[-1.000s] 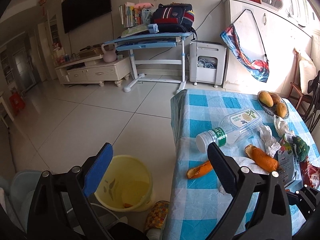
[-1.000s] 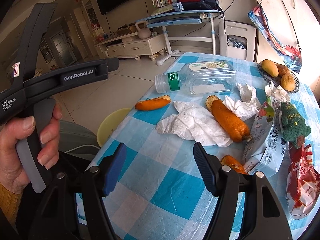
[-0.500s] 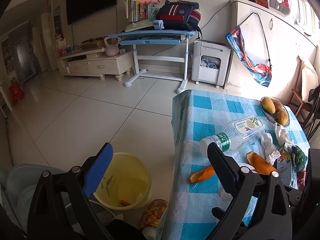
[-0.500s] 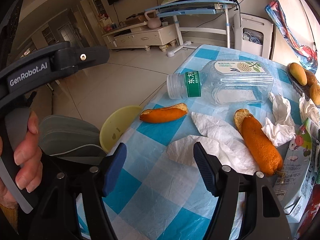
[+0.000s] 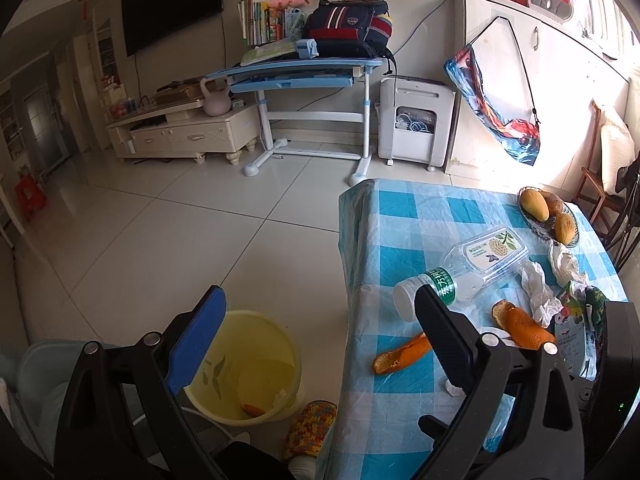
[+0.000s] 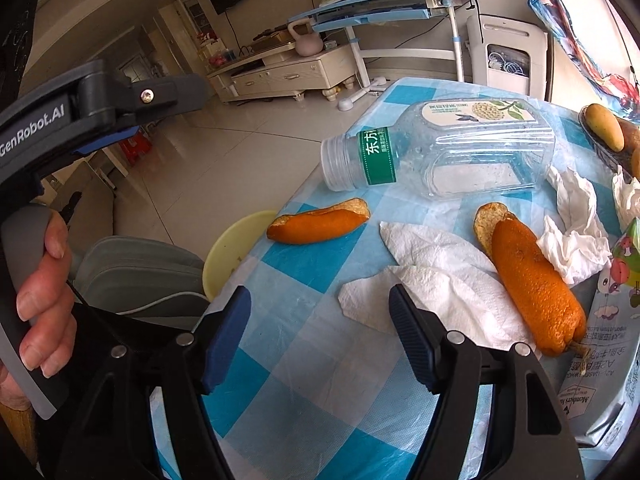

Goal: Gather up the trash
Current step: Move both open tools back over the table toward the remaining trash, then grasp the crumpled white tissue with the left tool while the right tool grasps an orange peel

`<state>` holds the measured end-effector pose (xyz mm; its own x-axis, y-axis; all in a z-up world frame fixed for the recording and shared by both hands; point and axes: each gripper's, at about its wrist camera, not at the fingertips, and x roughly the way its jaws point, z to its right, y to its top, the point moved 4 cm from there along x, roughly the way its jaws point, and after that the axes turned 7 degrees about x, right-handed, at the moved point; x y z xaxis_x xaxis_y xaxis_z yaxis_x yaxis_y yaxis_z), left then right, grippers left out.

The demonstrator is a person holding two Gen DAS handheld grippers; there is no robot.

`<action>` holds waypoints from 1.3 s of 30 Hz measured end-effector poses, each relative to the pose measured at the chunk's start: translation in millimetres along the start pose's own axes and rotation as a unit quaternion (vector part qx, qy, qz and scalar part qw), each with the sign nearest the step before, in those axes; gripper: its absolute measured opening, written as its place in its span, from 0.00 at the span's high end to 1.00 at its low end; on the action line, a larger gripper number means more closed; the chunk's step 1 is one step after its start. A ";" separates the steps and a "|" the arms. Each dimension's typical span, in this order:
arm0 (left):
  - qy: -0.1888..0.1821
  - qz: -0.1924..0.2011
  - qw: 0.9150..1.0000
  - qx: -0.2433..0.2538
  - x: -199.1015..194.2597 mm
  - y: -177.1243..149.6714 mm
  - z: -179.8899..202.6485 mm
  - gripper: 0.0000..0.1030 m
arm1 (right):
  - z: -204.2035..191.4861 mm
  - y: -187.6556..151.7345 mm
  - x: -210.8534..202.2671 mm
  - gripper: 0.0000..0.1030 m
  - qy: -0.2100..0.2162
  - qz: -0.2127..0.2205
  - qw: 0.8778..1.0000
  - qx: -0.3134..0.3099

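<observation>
Right gripper (image 6: 320, 334) is opening with nothing between my jaws, bare checked blue tablecloth (image 6: 320, 264) below, curled orange peel strip (image 6: 318, 222) just ahead near the edge.

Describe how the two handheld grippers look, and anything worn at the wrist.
Both are black frames with silver bolts. The left gripper and right gripper each have ribbed fingers, one with a blue pad. The left one's grey handle reads "GenRobot.AI" in white. A mustard cuff shows at the left hand.

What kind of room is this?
Most likely a home living room: a wall-mounted TV over a low cabinet, a study desk with a backpack, and a checked dining table.
</observation>
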<state>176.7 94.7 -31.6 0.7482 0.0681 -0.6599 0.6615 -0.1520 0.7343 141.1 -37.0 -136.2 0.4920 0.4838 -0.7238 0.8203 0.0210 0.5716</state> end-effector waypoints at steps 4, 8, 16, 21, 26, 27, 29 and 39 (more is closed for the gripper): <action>-0.001 -0.002 1.000 0.004 0.9 0.6 3.1 0.11 | -3.5 0.0 2.5 0.27 0.005 -0.002 1.000 -0.007; -0.002 -0.007 1.000 0.008 3.0 -0.5 4.9 0.11 | -12.0 -1.8 5.2 0.24 0.025 -0.010 1.000 -0.015; -0.004 -0.027 1.000 0.008 12.7 -4.7 3.9 0.11 | -38.4 -12.7 -2.8 0.24 0.085 -0.042 0.993 -0.068; -0.003 -0.060 0.998 0.004 30.2 -13.2 0.9 0.11 | -18.7 2.7 -39.0 0.24 0.016 -0.001 0.996 -0.092; -0.012 -0.085 0.994 0.060 45.1 -24.6 30.8 0.11 | 24.2 20.8 -62.1 0.24 -0.090 0.028 0.993 -0.078; -0.016 -0.086 0.993 0.075 45.9 -27.0 39.7 0.11 | 32.9 23.2 -66.2 0.24 -0.103 0.031 0.992 -0.070; -0.030 -0.084 0.991 0.101 46.4 -29.5 57.5 0.11 | 50.1 26.0 -74.3 0.24 -0.128 0.037 0.990 -0.053; -0.140 -0.080 0.967 0.199 43.4 -45.0 150.0 0.11 | 88.3 35.6 -88.4 0.45 -0.112 0.061 0.991 0.051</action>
<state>171.9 -43.3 -117.1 0.5584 -0.1399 -0.8177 0.6540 -0.5321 0.5377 152.6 -156.3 -86.0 0.6323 0.2713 -0.7257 0.7704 -0.1207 0.6261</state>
